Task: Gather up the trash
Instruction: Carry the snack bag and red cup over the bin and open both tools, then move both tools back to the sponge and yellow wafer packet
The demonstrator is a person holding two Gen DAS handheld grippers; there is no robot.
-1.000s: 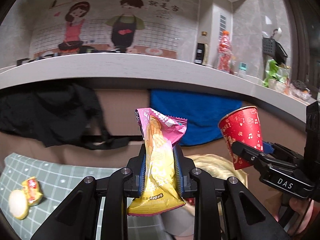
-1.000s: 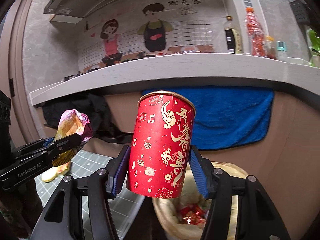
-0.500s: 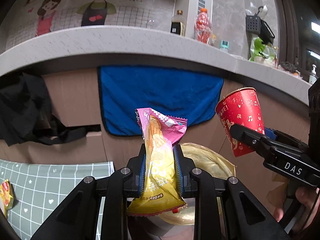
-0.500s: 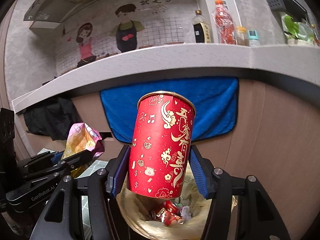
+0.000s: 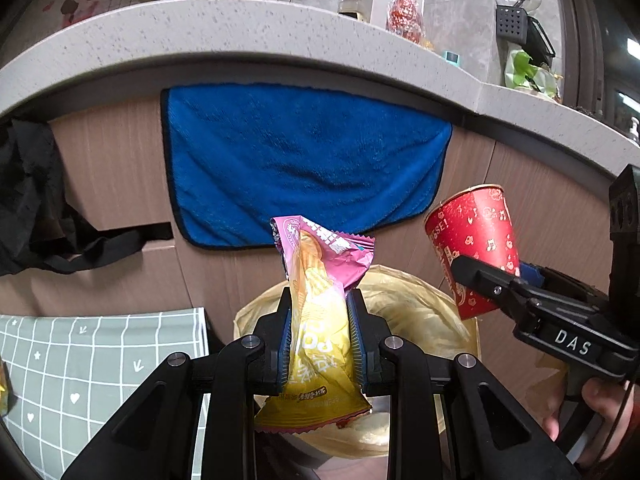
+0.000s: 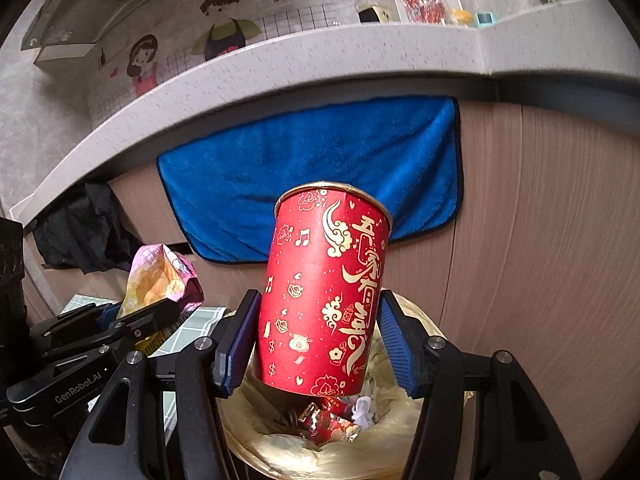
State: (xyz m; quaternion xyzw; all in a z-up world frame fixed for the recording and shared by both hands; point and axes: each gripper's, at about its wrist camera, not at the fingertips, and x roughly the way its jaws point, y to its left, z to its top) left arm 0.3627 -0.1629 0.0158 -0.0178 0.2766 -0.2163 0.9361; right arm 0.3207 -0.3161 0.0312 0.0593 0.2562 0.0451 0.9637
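My left gripper (image 5: 320, 320) is shut on a pink and yellow snack wrapper (image 5: 316, 320), held upright over the bin. My right gripper (image 6: 320, 328) is around a red paper cup (image 6: 324, 300) with gold print; the cup leans right and the right pad stands slightly off it. Both hang above a trash bin with a yellowish liner (image 6: 400, 456) that holds red wrappers and white paper (image 6: 340, 424). The cup (image 5: 472, 248) and the right gripper (image 5: 496, 284) show in the left wrist view; the wrapper (image 6: 160, 280) shows in the right wrist view.
A blue towel (image 5: 300, 160) hangs on the wood-panelled counter front behind the bin. A grey checked tablecloth (image 5: 80, 368) lies to the left. Black cloth (image 5: 28, 208) hangs at far left. Bottles (image 5: 404, 16) stand on the stone countertop above.
Both grippers have moved right and tilted down over the bin. The cup has tilted in the right gripper, whose pads now stand wider. The table snacks have left view.
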